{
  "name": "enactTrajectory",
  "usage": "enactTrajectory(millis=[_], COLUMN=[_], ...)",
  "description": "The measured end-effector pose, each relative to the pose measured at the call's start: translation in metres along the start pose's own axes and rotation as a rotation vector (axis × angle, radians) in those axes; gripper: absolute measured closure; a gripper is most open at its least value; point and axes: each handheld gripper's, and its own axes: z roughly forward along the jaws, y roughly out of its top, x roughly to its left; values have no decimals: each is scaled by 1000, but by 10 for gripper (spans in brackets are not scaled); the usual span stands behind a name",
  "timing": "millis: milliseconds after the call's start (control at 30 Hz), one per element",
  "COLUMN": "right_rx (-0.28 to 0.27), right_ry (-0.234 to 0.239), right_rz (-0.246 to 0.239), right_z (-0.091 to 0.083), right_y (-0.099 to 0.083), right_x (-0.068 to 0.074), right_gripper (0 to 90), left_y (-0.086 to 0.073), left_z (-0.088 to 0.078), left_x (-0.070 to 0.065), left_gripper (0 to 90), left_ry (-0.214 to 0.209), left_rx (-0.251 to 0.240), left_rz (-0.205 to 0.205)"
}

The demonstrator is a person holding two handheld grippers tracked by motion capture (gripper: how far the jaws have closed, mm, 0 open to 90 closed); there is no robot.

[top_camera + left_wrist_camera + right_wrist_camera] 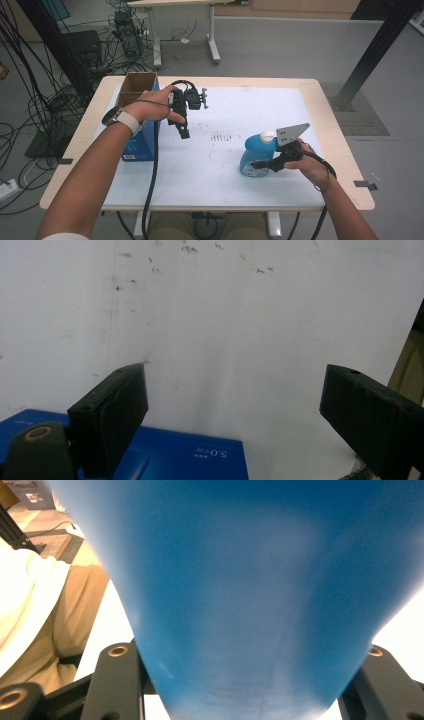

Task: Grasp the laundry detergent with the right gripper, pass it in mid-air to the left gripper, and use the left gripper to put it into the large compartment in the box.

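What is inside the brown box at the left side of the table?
The box is open on top, and its brown inner walls show. Its bottom and any contents are hidden by the front wall and the left hand.

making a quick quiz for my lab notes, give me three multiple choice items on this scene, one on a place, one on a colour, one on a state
1. Where does the open brown cardboard box stand?
A. the table's far left corner
B. the table's near right corner
C. on the floor

2. What colour is the cap of the blue plastic bottle?
A. red
B. white
C. black

3. How do the jaws of the right gripper stand?
A. wide apart over bare table
B. closed on the bottle
C. closed on a cable

Answers:
1 A: the high view shows the box by the far left edge, beside the left gripper.
2 B: the cap shows pale white above the blue body.
3 B: the right gripper view shows the blue body pressed between both jaws.
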Motion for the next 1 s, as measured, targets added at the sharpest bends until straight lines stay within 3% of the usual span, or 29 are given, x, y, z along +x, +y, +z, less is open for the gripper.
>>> enactTrajectory(millis=[1000], right_rx=[-4], right_ry=[0], right_rz=[6], right_z=[0], right_y=[-1], right_x=[-1], right_gripper=[440], left_y=[0], left_z=[-1], left_x=[-1], left_gripper=[123], left_ry=[2], left_rx=[4], left_rz=[2])
